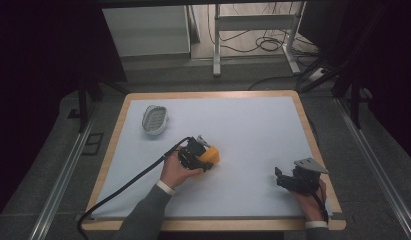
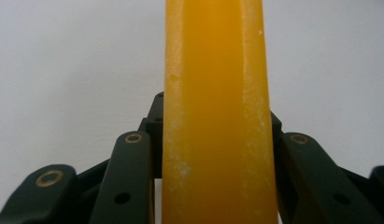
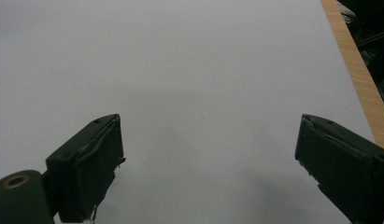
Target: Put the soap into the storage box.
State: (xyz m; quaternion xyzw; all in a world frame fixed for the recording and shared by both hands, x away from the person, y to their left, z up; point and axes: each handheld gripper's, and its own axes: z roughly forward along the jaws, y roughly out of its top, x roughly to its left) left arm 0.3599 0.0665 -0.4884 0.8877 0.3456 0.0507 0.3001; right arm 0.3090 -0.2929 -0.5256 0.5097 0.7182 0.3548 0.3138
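My left gripper point(image 1: 202, 156) is clamped on the orange soap bar point(image 1: 211, 155) mid-table; it looks firm, waxy, probably slippery (so grip the flat faces). Right gripper point(image 1: 288, 181) rests wide open, empty.

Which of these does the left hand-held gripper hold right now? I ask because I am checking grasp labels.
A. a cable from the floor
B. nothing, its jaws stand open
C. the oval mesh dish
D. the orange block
D: in the left gripper view the black jaws of the left hand-held gripper press on both sides of the orange block, while the mesh dish lies apart.
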